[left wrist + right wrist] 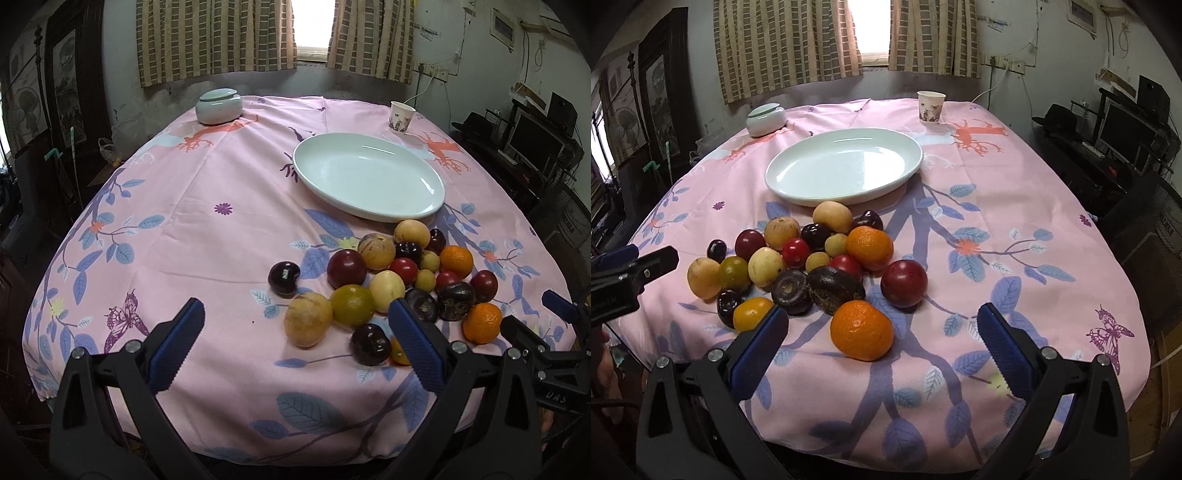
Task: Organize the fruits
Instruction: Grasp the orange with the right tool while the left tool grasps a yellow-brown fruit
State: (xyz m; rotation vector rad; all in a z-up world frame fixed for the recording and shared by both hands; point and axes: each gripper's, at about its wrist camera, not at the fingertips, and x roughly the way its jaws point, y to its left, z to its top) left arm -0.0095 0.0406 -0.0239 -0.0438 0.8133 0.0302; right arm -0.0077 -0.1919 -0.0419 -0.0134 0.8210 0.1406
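Both wrist views low over the near tabletop (221,229) edge, facing the window; left one left of the fruit pile (388,280), right one right. Shared: pile, white plate (846,170), paper cup (931,107).

1. The plate (798,192) was glossy white ceramic, smooth.
2. The tablecloth (1015,192) over the tabletop was matt pink printed cloth.
3. The cup (931,107) at 12 o'clock looked like paper.
4. The oranges (861,329) had dimpled, slightly shiny skin.
5. The fingers (1001,354) carried ribbed blue pads on matt black plastic.
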